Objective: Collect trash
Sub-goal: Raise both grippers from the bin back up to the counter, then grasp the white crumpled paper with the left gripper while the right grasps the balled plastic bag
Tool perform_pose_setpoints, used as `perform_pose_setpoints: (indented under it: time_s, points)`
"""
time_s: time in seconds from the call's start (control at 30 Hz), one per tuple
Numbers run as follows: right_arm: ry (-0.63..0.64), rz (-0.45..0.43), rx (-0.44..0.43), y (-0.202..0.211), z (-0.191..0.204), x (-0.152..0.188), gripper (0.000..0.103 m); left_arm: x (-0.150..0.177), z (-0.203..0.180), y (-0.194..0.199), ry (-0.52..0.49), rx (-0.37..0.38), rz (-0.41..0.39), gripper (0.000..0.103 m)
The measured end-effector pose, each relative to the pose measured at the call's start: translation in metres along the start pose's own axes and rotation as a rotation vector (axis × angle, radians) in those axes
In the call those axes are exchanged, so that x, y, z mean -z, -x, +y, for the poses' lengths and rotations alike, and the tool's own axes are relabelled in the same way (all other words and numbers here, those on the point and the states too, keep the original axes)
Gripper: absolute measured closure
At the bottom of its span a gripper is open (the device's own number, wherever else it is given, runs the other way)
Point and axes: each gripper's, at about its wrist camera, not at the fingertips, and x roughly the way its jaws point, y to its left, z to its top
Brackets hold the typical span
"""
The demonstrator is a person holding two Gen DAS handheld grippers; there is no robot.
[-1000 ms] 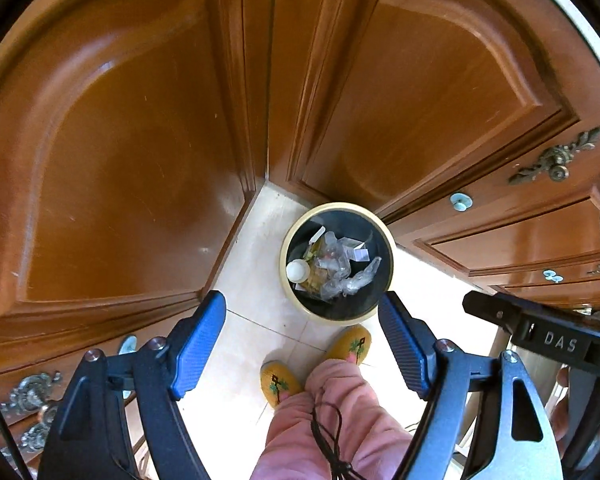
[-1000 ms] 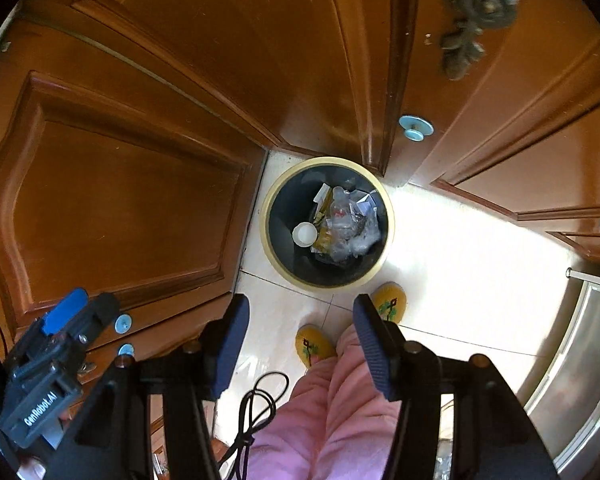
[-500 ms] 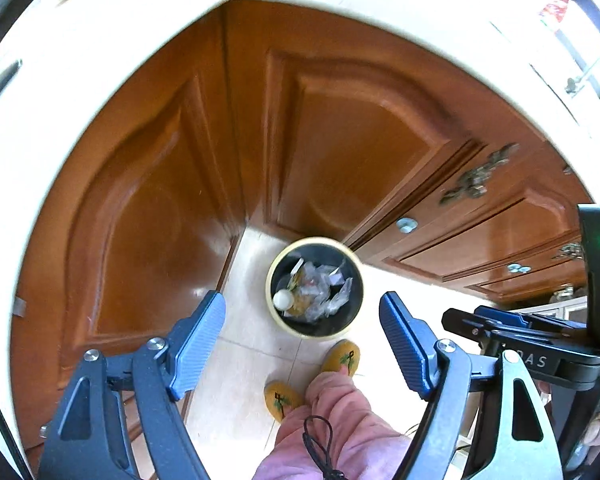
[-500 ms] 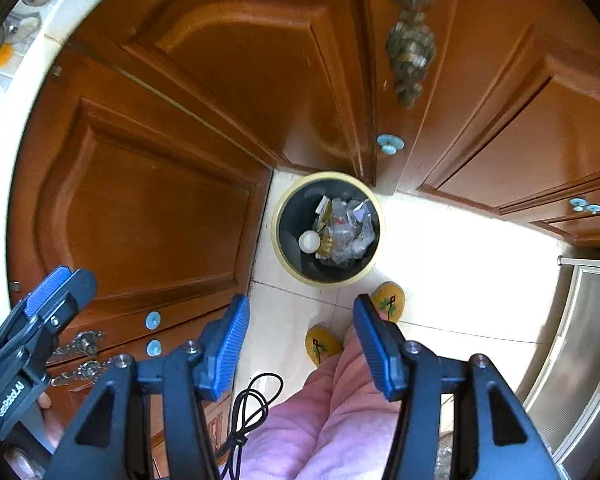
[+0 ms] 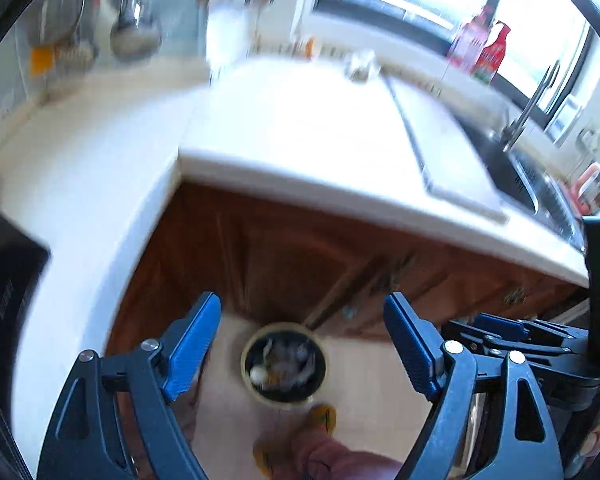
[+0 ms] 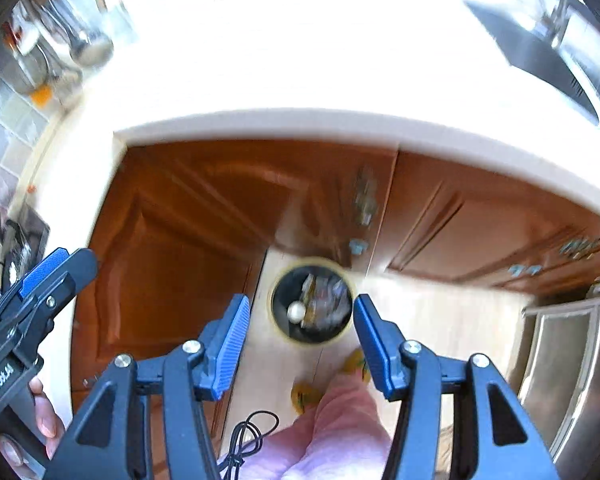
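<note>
A round black trash bin with a cream rim stands on the tiled floor in the cabinet corner, far below both grippers. Crumpled wrappers and a white ball lie inside it. My left gripper hangs high above the bin, its jaws opening with nothing between them. My right gripper is open too and holds nothing. The left gripper also shows at the left edge of the right wrist view, held by a hand.
A white countertop curves over brown wooden cabinet doors. A sink with a tap lies to the right, with red bottles at the window. Ladles hang at back left. Pink trouser legs and yellow slippers stand near the bin.
Both grippers rose a long way from near the bin to above counter height. The countertop, sink and window came into view, and the bin shrank in both views.
</note>
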Motion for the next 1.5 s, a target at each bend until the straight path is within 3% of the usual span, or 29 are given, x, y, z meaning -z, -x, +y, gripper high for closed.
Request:
perform_pose_setpoints:
  time_s: [0.33,0.5,0.67,0.8,0.93,1.1,1.2,1.37,1.5]
  points:
    - [-0.014,-0.204,-0.029,0.099,-0.009,-0.075,0.048,-0.091,-0.042,0.053,-0.125,-0.047,-0.192,0.011]
    - [-0.016,-0.281,-0.049,0.131,-0.020,-0.143,0.048,-0.160,-0.064,0.063,-0.157,-0.072,-0.246,0.004]
    - [-0.040,-0.352,-0.104,0.145,-0.043,-0.233,0.047,-0.240,-0.094,0.041,-0.201,-0.119,-0.266,0.002]
    - [-0.042,-0.393,-0.131,0.143,-0.061,-0.311,0.039,-0.311,-0.127,-0.008,-0.237,-0.180,-0.243,0.002]
    - [-0.040,-0.381,-0.153,0.118,-0.080,-0.393,0.037,-0.376,-0.157,-0.073,-0.255,-0.210,-0.174,0.002]
    - [-0.060,-0.326,-0.191,0.048,-0.106,-0.474,0.037,-0.432,-0.174,-0.178,-0.216,-0.227,-0.052,0.002]
    - [-0.090,-0.288,-0.197,-0.004,-0.120,-0.507,0.036,-0.443,-0.171,-0.237,-0.170,-0.216,0.018,0.002]
    - [-0.130,-0.198,-0.204,-0.094,-0.136,-0.546,0.037,-0.438,-0.161,-0.309,-0.115,-0.202,0.067,0.006]
    - [-0.103,-0.152,-0.198,-0.141,-0.131,-0.558,0.037,-0.436,-0.151,-0.349,-0.042,-0.179,0.131,0.022]
